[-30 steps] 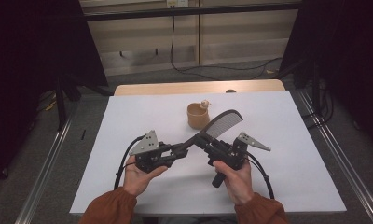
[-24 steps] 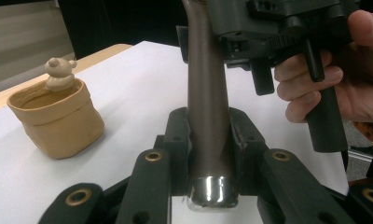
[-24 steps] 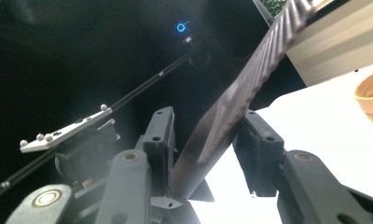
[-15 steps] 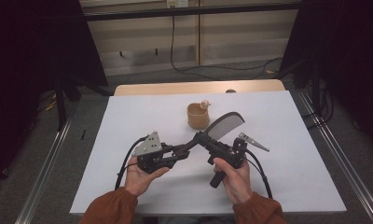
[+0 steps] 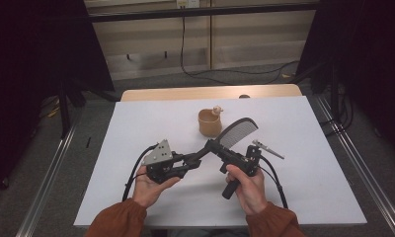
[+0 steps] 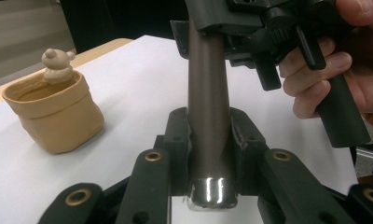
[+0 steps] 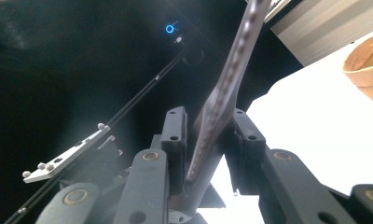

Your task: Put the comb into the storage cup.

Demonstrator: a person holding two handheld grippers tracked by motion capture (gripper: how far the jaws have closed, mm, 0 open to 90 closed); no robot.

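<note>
Stiff, light comb [image 5: 237, 132], aloft over the bench [image 5: 136, 123]; left hand-held gripper [image 5: 199, 157] clamped on its smooth, slippery handle, right hand-held gripper [image 5: 220, 148] just closing across the toothed blade. Best taken by the handle.

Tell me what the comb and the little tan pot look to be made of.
Comb: probably hard plastic, dark brown-grey with a smooth satin handle; the handle's end shows a bright glossy glint in the left gripper view. Pot: looks like soft silicone or rubber, matte tan, with a folded-over rim, slightly sagging walls and a small bear figure at its edge; glazed clay cannot be ruled out.
</note>
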